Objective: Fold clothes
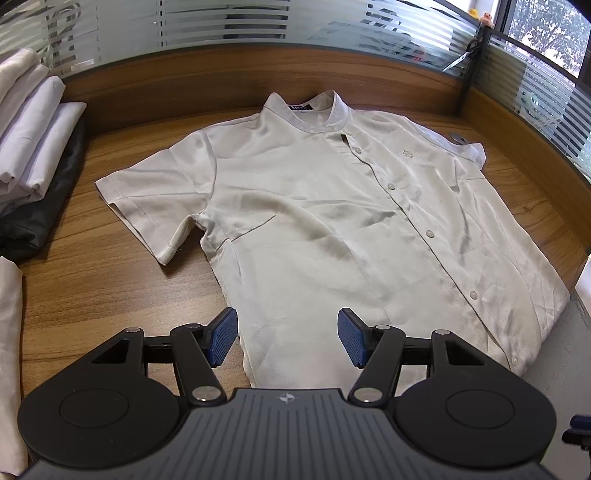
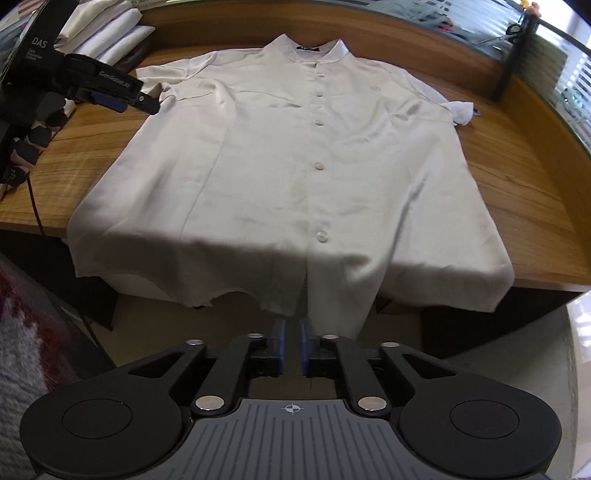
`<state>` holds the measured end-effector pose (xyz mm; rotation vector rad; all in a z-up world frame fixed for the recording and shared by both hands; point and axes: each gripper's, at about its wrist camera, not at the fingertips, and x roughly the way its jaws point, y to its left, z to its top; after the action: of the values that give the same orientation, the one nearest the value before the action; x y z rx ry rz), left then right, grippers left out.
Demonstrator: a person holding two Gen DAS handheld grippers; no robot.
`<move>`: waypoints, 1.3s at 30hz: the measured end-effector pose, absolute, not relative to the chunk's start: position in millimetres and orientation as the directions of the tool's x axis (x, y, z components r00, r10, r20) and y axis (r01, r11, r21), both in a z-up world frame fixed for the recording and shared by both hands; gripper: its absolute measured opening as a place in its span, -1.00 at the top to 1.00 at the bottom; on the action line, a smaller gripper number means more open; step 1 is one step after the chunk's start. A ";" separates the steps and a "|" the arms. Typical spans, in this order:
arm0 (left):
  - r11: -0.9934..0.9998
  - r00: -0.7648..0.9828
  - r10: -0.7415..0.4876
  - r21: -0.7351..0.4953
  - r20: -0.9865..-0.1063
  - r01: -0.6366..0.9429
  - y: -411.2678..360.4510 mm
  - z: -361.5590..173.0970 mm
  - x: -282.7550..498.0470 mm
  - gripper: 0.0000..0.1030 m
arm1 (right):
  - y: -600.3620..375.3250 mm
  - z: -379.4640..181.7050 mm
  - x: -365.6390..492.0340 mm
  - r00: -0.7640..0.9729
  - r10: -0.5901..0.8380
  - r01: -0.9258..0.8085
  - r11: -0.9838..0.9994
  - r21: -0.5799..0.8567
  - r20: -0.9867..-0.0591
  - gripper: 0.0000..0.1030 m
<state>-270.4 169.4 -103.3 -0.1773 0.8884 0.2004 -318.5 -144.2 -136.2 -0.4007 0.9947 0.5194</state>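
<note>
A white short-sleeved button shirt (image 1: 314, 221) lies front up and spread flat on the wooden desk (image 1: 110, 288), collar at the far side. In the right wrist view the shirt (image 2: 295, 166) has its hem hanging over the desk's near edge. My left gripper (image 1: 288, 338) is open and empty, its blue pads (image 1: 223, 338) hovering over the shirt's lower left side edge. My right gripper (image 2: 291, 345) is shut with nothing visible between its pads, just in front of and below the hanging hem. The left gripper (image 2: 122, 98) also shows at the upper left in the right wrist view.
A stack of folded white and dark clothes (image 1: 33, 147) sits at the desk's left. More white cloth (image 1: 9, 350) lies at the near left. A wooden partition with frosted glass (image 1: 258, 33) runs behind the desk. Scissors (image 1: 463, 55) hang at the back right.
</note>
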 end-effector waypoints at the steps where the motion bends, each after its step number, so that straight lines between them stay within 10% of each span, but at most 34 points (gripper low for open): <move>1: 0.967 0.615 0.099 -0.071 -0.782 -0.246 169.1 -103.1 -270.5 -0.28 | -147.9 -135.3 -317.1 0.452 0.221 -0.575 0.813 -0.093 -0.864 0.70; 14: 0.968 0.635 0.118 -0.054 -0.764 -0.245 150.6 -93.7 -291.0 -0.28 | -252.6 -131.9 -241.6 0.572 0.157 -0.391 0.915 -0.099 -0.805 0.56; 34: 0.866 0.558 0.310 -0.014 -0.770 -0.501 65.1 -61.4 -291.8 -0.29 | -349.6 -201.4 -112.9 0.369 0.364 -0.655 0.755 0.039 -0.855 0.21; 39: 0.844 0.550 0.339 -0.011 -0.763 -0.536 46.2 -60.8 -284.1 -0.30 | -354.9 -209.9 -102.5 0.262 0.412 -0.723 0.683 0.105 -0.873 0.94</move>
<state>-284.1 46.2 -60.8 -0.2554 0.8412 0.5241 -102.5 -354.9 -209.9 -0.3464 1.0513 0.7885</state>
